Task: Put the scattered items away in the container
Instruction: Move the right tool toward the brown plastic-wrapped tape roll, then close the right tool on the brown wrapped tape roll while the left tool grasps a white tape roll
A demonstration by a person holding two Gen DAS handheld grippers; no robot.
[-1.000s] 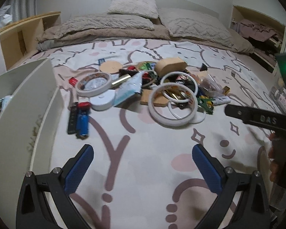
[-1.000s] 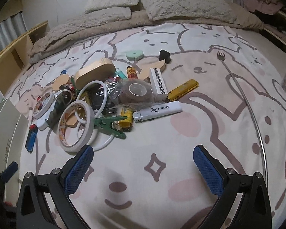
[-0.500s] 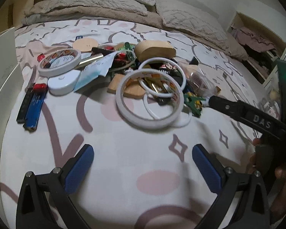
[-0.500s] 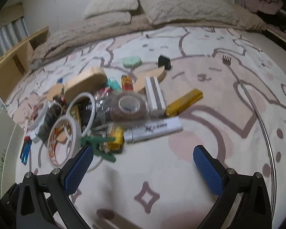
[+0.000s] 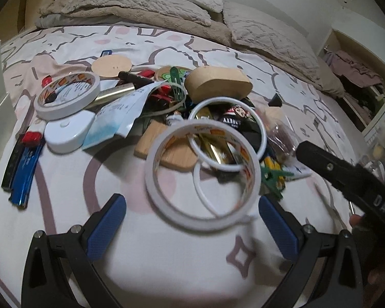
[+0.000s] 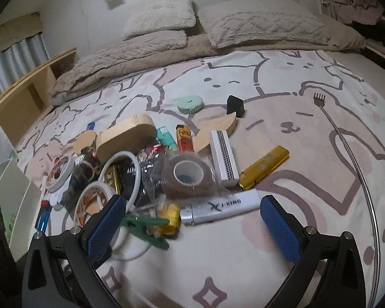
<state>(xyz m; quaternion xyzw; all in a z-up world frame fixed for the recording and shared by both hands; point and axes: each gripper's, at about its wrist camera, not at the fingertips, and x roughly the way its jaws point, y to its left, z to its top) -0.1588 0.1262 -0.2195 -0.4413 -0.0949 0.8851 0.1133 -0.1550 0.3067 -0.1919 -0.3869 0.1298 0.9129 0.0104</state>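
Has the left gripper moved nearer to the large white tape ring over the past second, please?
Yes. The left gripper has advanced toward the pile; the large white tape ring, formerly well ahead, now sits between its open blue fingertips.

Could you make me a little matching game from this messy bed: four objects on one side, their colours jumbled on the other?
Things:
1. clothes peg lying at the near edge of the pile
2. flat lighter beside the perforated white box
3. round tape measure lying apart, toward the pillows
4. roll of bandage wrap in clear plastic

Colours:
A. mint
B. brown
C. dark green
D. gold

Pairs: 1-C, 2-D, 3-A, 4-B
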